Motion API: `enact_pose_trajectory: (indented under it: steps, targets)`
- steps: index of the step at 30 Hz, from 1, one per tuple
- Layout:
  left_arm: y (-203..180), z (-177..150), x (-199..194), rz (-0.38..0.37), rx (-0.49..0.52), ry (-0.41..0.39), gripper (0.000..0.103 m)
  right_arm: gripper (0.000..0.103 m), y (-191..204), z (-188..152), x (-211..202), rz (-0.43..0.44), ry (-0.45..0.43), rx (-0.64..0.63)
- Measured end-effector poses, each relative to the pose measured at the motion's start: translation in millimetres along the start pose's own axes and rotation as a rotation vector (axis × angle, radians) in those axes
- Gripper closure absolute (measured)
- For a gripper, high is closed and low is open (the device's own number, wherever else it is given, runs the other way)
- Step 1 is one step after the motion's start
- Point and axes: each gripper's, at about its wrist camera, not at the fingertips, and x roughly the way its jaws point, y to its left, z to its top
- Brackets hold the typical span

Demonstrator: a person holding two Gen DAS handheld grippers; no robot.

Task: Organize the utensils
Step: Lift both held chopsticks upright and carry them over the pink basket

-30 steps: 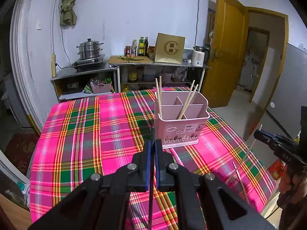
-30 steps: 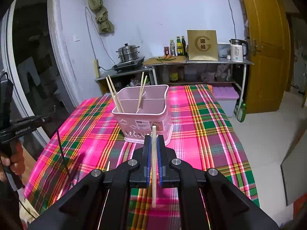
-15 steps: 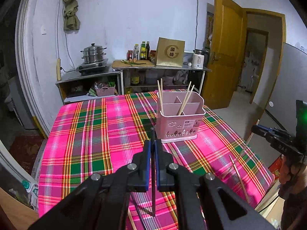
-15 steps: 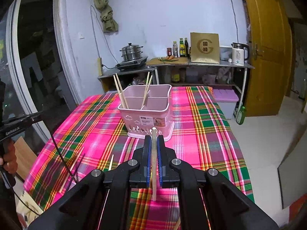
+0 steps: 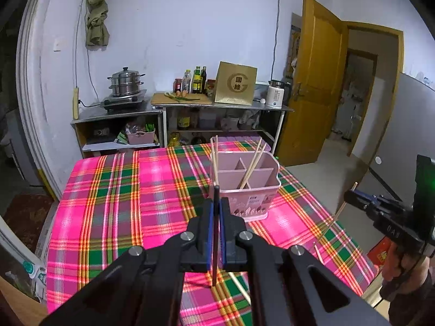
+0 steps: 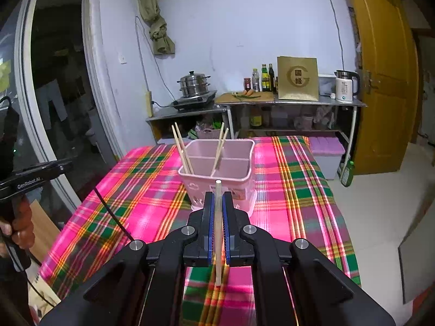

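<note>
- Left gripper (image 5: 216, 212) pinches a dark chopstick (image 5: 215, 241) upright.
- Right gripper (image 6: 218, 212) pinches a pale wooden chopstick (image 6: 218, 233) upright.
- Pink utensil caddy (image 6: 217, 174) stands on the plaid tablecloth (image 6: 152, 190) — just beyond both grippers.

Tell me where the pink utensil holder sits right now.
The pink utensil holder stands on the plaid tablecloth, just beyond the right gripper, which clamps a light chopstick.
</note>
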Motion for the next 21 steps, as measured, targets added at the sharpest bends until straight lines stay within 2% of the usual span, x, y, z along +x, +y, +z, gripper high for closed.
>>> enact_pose_trajectory:
  steps: [7,21]
  targets:
    - [-2.3,27.4,17.9,-0.011,-0.016,-0.021,0.098,0.098,2.9,31.1,10.2,0.025,-0.056,0.006]
    - [-2.8,98.0,34.0,-0.054,-0.053,-0.112,0.098,0.098,0.5,95.1,35.9,0.052,-0.170,0.035]
